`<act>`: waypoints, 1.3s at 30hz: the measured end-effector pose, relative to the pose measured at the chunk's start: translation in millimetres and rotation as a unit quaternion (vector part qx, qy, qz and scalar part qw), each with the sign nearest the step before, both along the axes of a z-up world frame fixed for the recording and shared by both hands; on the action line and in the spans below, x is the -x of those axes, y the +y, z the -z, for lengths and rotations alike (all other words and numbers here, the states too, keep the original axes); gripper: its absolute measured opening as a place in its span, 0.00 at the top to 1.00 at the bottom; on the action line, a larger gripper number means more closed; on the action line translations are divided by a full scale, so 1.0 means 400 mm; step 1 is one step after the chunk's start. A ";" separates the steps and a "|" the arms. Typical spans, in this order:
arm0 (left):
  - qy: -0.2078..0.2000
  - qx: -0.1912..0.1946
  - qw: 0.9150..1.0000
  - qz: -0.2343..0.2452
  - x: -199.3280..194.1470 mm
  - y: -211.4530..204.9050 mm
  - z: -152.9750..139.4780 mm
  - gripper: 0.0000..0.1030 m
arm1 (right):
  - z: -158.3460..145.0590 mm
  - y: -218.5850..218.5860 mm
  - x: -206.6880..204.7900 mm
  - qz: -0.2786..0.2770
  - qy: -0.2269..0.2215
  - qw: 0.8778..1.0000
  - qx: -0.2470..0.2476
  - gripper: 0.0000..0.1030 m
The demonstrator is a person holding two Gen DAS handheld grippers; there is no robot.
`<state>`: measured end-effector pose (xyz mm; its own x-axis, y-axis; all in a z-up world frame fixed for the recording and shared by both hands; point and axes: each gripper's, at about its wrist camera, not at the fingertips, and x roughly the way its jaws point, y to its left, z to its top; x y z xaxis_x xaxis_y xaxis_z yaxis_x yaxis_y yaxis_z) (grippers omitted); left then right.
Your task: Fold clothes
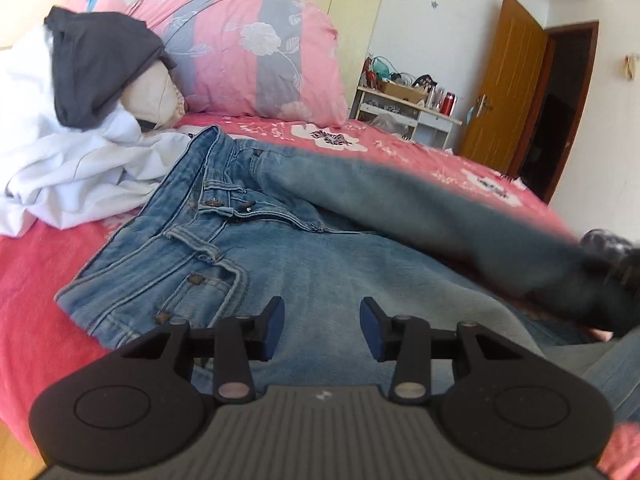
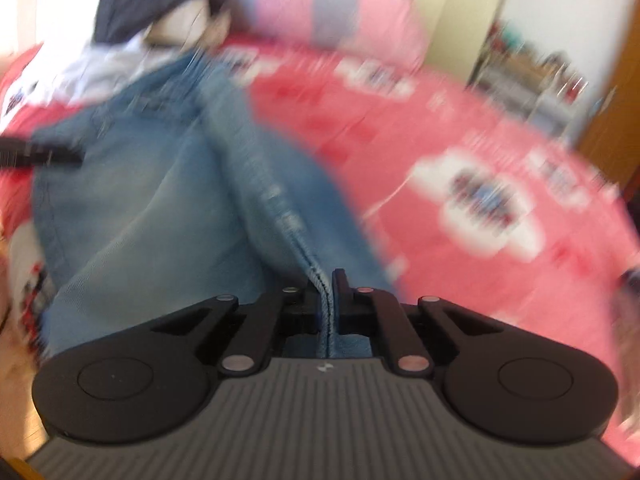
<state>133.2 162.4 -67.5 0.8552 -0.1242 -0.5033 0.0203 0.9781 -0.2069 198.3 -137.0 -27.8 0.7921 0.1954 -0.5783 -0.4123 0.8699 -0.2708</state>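
One leg of the jeans (image 1: 304, 216) on the bed (image 1: 36, 280) we pinch in our right gripper (image 2: 326, 292), waistband far-left, while our left gripper (image 1: 322, 328), spread, hovers nearer it.

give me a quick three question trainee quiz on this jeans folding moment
1. True or false: the left tongs grip denim.
2. What do the right tongs hold? A) crumpled white garment B) seam of the faded blue denim jeans C) pink floral pillow
3. Fill in: the dark grey garment lies on the white ____.

Key: 1 false, open above the jeans; 2 B; 3 garment.
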 end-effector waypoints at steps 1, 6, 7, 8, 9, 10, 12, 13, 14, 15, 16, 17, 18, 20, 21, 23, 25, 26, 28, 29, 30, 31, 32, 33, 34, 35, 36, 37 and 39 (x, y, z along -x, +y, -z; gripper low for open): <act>0.001 -0.002 1.000 -0.003 -0.014 -0.005 0.000 0.59 | -0.024 -0.012 -0.011 0.004 -0.026 1.000 0.009 0.98; -0.006 -0.017 1.000 -0.014 -0.096 -0.019 -0.002 0.59 | -0.124 -0.092 -0.186 0.026 -0.086 0.995 0.032 0.98; -0.007 -0.021 1.000 -0.017 -0.112 -0.019 -0.001 0.59 | -0.138 -0.111 -0.236 0.030 -0.084 0.996 0.026 0.98; -0.006 -0.024 0.999 -0.021 -0.127 -0.017 0.002 0.59 | -0.149 -0.131 -0.288 0.034 -0.079 0.996 0.018 0.98; -0.004 -0.025 0.999 -0.026 -0.140 -0.014 0.005 0.59 | -0.151 -0.152 -0.344 0.037 -0.070 0.997 0.006 0.98; -0.001 -0.025 0.999 -0.031 -0.153 -0.011 0.008 0.59 | -0.149 -0.173 -0.401 0.042 -0.058 0.997 -0.008 0.98; 0.007 -0.023 0.999 -0.039 -0.173 -0.003 0.020 0.59 | -0.121 -0.216 -0.524 0.057 -0.017 0.997 -0.047 0.97; 0.011 -0.019 0.999 -0.042 -0.177 0.001 0.025 0.59 | -0.094 -0.237 -0.584 0.070 0.007 0.995 -0.071 0.97; 0.015 -0.014 0.999 -0.045 -0.180 0.006 0.030 0.59 | -0.062 -0.258 -0.642 0.084 0.032 0.991 -0.095 0.96; 0.018 -0.009 0.999 -0.046 -0.181 0.010 0.035 0.59 | -0.016 -0.278 -0.691 0.103 0.060 0.985 -0.123 0.95; 0.019 -0.006 0.999 -0.047 -0.180 0.013 0.037 0.59 | 0.038 -0.299 -0.729 0.128 0.094 0.975 -0.152 0.86; 0.021 -0.004 0.999 -0.048 -0.179 0.017 0.040 0.59 | 0.093 -0.320 -0.767 0.154 0.128 0.963 -0.181 0.74; 0.021 -0.002 0.999 -0.049 -0.177 0.019 0.042 0.59 | 0.150 -0.340 -0.798 0.178 0.163 0.947 -0.210 0.69; 0.020 -0.001 0.999 -0.050 -0.173 0.022 0.040 0.59 | 0.218 -0.372 -0.789 0.198 0.173 0.924 -0.278 0.63; 0.020 0.000 0.999 -0.051 -0.170 0.023 0.038 0.59 | 0.215 -0.377 -0.769 0.196 0.168 0.919 -0.299 0.62; 0.017 0.005 0.998 -0.053 -0.161 0.027 0.034 0.58 | 0.193 -0.388 -0.736 0.197 0.175 0.913 -0.311 0.54; 0.014 0.018 0.998 -0.058 -0.144 0.034 0.028 0.58 | 0.146 -0.386 -0.689 0.199 0.166 0.925 -0.276 0.48; 0.010 0.025 0.998 -0.060 -0.131 0.038 0.024 0.57 | 0.118 -0.381 -0.663 0.197 0.156 0.934 -0.253 0.45; 0.002 0.033 0.997 -0.067 -0.098 0.046 0.017 0.56 | 0.048 -0.362 -0.614 0.177 0.127 0.955 -0.201 0.42; -0.002 0.036 0.997 -0.071 -0.081 0.051 0.013 0.56 | 0.012 -0.343 -0.591 0.165 0.108 0.964 -0.176 0.42; -0.006 0.036 0.996 -0.076 -0.063 0.059 0.009 0.56 | -0.023 -0.321 -0.569 0.151 0.088 0.973 -0.153 0.42; -0.009 0.035 0.996 -0.081 -0.045 0.067 0.004 0.56 | -0.058 -0.293 -0.549 0.136 0.067 0.979 -0.133 0.42; -0.014 0.033 0.996 -0.087 -0.030 0.078 -0.002 0.56 | -0.093 -0.265 -0.538 0.118 0.045 0.985 -0.120 0.42; -0.015 0.033 0.995 -0.093 -0.019 0.090 -0.007 0.56 | -0.128 -0.234 -0.525 0.098 0.024 0.989 -0.112 0.42; -0.017 0.033 0.995 -0.098 -0.008 0.103 -0.012 0.56 | -0.160 -0.199 -0.509 0.075 0.005 0.990 -0.117 0.42; -0.017 0.037 0.994 -0.102 0.000 0.115 -0.016 0.56 | -0.189 -0.161 -0.495 0.050 -0.008 0.991 -0.126 0.42; -0.014 0.050 0.993 -0.104 -0.001 0.127 -0.016 0.56 | -0.209 -0.116 -0.483 0.018 -0.010 0.990 -0.141 0.42; -0.012 0.063 0.992 -0.106 -0.003 0.138 -0.015 0.56 | -0.228 -0.070 -0.472 -0.013 -0.011 0.988 -0.156 0.42; -0.014 0.086 0.991 -0.105 -0.025 0.152 -0.006 0.56 | -0.244 0.031 -0.458 -0.075 0.006 0.980 -0.185 0.42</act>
